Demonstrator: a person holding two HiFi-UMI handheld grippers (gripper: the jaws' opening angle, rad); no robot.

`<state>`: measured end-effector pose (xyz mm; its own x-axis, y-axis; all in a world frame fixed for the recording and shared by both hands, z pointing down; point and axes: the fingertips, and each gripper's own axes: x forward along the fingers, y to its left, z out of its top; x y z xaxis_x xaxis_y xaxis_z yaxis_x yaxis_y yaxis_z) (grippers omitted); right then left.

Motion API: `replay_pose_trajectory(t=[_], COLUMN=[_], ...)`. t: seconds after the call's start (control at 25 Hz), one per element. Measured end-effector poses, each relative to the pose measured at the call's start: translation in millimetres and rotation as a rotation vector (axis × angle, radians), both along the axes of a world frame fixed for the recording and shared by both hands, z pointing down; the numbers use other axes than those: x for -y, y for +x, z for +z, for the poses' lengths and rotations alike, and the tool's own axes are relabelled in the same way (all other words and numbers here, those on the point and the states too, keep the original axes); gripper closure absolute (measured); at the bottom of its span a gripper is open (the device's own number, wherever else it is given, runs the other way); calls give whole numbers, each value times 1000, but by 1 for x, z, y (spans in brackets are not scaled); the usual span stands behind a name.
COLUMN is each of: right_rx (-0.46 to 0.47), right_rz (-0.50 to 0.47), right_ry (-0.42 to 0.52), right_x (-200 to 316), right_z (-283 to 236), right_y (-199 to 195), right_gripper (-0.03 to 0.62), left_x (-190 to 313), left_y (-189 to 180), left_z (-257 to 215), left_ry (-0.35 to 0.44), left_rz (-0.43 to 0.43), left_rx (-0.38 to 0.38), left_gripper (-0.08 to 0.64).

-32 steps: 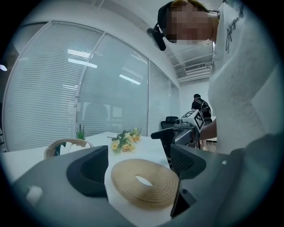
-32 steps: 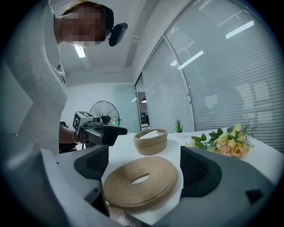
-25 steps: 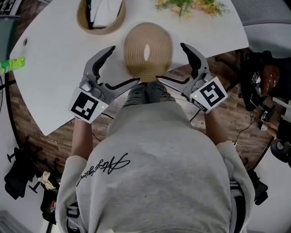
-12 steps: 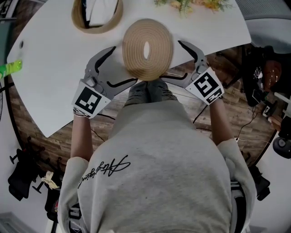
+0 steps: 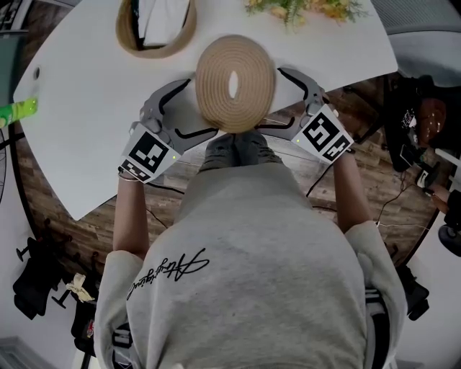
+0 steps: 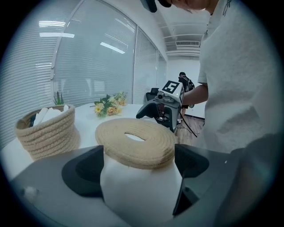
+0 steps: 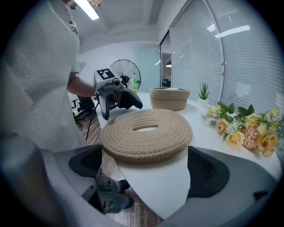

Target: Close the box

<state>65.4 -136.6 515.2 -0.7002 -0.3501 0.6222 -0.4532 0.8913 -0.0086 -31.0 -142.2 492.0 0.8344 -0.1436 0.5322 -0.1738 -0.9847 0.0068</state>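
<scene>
White table (image 5: pixel 86 122) fills the upper frame of the head view. Coiled rope lid (image 5: pixel 216 86) lies flat at upper centre, by the table's near edge, probably so both claws can reach it. Open woven basket (image 5: pixel 155 53), taken as the box, sits at upper left, uncovered, apart from the lid. Left gripper (image 5: pixel 203 105) and right gripper (image 5: pixel 269 99) flank the lid on opposite sides, likely for a level two-sided lift. Both claws stand wide, having just been opening; the lid's rim sits in each mouth, pads not pressing. Flowers (image 5: pixel 302 9) at top edge.
</scene>
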Motion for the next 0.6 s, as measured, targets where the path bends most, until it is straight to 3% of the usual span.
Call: replay_pose_trajectory(t=[0.6], right_rx=[-34], right_rz=[-23], right_ry=[-24], right_x=[0], right_z=[2], right_y=[-10], right_gripper=[8], left_x=[0], left_y=[4], left_z=[11], left_ry=[-16], left_rz=[25], left_rx=[58], left_gripper=[80])
